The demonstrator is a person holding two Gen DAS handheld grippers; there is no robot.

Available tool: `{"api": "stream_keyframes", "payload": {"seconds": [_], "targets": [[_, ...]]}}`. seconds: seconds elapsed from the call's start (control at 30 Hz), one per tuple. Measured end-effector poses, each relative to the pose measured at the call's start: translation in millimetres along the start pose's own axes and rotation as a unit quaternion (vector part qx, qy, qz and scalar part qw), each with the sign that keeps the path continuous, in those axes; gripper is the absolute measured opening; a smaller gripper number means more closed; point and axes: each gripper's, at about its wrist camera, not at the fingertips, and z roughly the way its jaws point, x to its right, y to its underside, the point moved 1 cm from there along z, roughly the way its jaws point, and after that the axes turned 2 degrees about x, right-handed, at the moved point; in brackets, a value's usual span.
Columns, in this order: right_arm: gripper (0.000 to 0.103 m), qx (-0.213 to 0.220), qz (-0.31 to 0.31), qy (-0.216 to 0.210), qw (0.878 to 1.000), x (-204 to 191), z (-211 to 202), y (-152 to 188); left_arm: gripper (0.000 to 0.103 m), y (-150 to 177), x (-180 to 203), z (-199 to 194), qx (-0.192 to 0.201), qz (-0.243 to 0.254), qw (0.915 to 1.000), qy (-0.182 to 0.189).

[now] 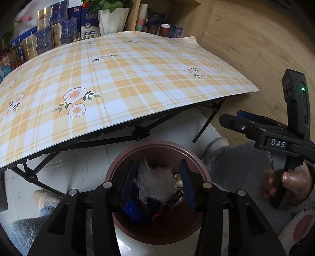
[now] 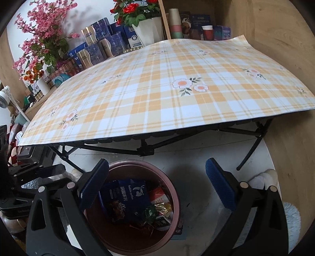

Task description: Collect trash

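A round dusky-pink bin [image 1: 157, 144] stands on the pale floor under the table's front edge. My left gripper [image 1: 157, 165] hangs right over it. A crumpled white tissue [image 1: 155, 185] sits between its blue pads, close to the left pad and with a gap to the right one; the jaws stand apart. My right gripper [image 2: 157, 163] is wide open above the same bin [image 2: 137, 163], with nothing between its fingers. Inside lie a blue coffee packet [image 2: 133, 195], a red-and-white wrapper [image 2: 157, 197] and a gold wrapper [image 2: 163, 206].
A folding table with a yellow plaid floral cloth [image 2: 177, 98] overhangs the bin, its black legs [image 1: 204, 126] close behind. Boxes, cups and potted flowers [image 2: 137, 13] line the far side. A hand [image 1: 291, 181] holds the right gripper [image 1: 230, 116]; fluffy slippers [image 2: 263, 179] rest on the floor.
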Motion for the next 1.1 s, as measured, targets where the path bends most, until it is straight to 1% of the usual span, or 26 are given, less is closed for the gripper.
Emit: {"api": "stream_keyframes", "payload": {"seconds": [0.07, 0.17, 0.33, 0.47, 0.9, 1.0, 1.07, 1.1], "targets": [[0.097, -0.001, 0.002, 0.002, 1.0, 1, 1, 1, 0.081, 0, -1, -2, 0.006, -0.004, 1.0, 0.001], [0.097, -0.001, 0.005, 0.002, 1.0, 1, 0, 1, 0.092, -3, -4, -8, 0.024, -0.012, 0.9996, -0.007], [0.097, -0.005, -0.004, 0.004, 1.0, -1, 2, 1, 0.095, -4, -10, -5, 0.017, -0.025, 0.9992, -0.025], [0.097, -0.005, -0.009, 0.004, 1.0, -4, 1, 2, 0.096, -5, -12, -7, 0.022, -0.028, 0.999, -0.027], [0.097, -0.008, -0.006, 0.006, 1.0, -4, 3, 3, 0.096, -4, -16, -5, 0.016, -0.037, 0.9986, -0.035], [0.097, -0.001, -0.015, 0.004, 1.0, -4, -2, -5, 0.096, -7, -18, -10, 0.027, -0.04, 0.9972, -0.057], [0.097, 0.006, -0.03, 0.014, 0.999, -5, -12, -20, 0.096, -14, -21, -25, 0.051, -0.04, 0.9944, -0.084], [0.097, 0.011, -0.035, 0.016, 0.999, -6, -18, -27, 0.097, -21, -23, -38, 0.072, -0.041, 0.9915, -0.101]]}}
